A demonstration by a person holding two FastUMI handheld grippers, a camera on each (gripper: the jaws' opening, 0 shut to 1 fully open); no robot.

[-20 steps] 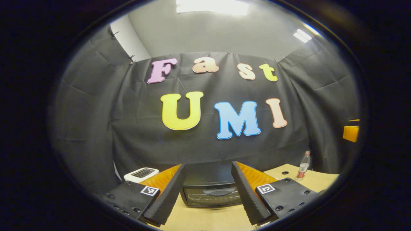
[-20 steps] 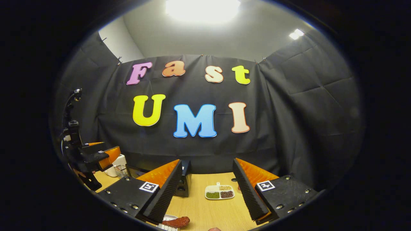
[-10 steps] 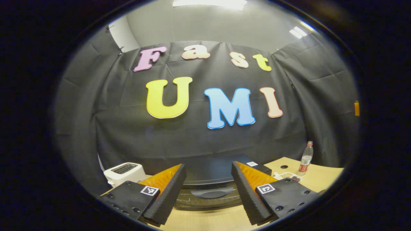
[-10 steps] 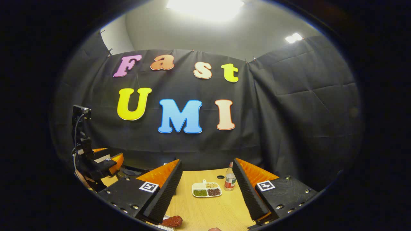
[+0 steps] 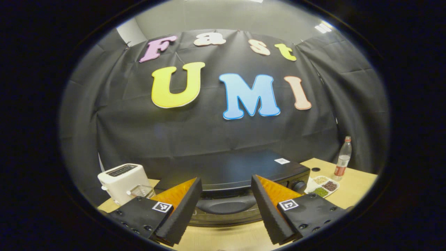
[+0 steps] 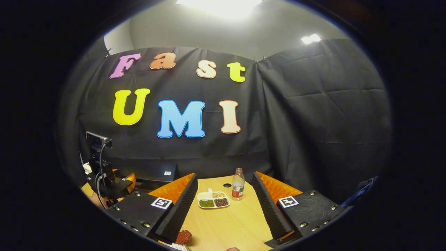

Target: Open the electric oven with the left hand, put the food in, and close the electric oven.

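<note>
- The electric oven (image 5: 230, 170) is a black box standing on the wooden table (image 5: 223, 237) against the booth's dark cloth wall, door shut; in the left gripper view it sits at the lower centre, straight ahead of the fingers.
- Its door handle (image 5: 226, 206) — a dark curved bar across the top of the door — lies in the gap between the two fingers, just beyond their tips; no contact is visible.
- A round knob (image 5: 299, 185) sits at the oven's right front corner.
- The left gripper (image 5: 226, 212) is spread wide, nothing between its fingers; in the right gripper view it shows at the far left (image 6: 120, 183), in front of the oven (image 6: 156, 172).
- The food (image 6: 183, 236), a reddish-brown piece, lies on the table at the near edge of the right gripper view, just beside the left finger's tip; a white thing under it is too cut off to tell.
- The right gripper (image 6: 226, 219) is also spread apart and empty, above bare table (image 6: 226, 223).
- Left of the oven stand a white toaster (image 5: 120, 179) and, just beside it, a clear glass container (image 5: 141, 191).
- Right of the oven lies a white divided dish (image 5: 322, 186) of green, brown and pale grains — and farther right a plastic bottle (image 5: 343, 157) with a red label stands upright near the wall.
- In the right gripper view the dish (image 6: 213, 201) and bottle (image 6: 238, 184) stand close together, far between the fingers.
</note>
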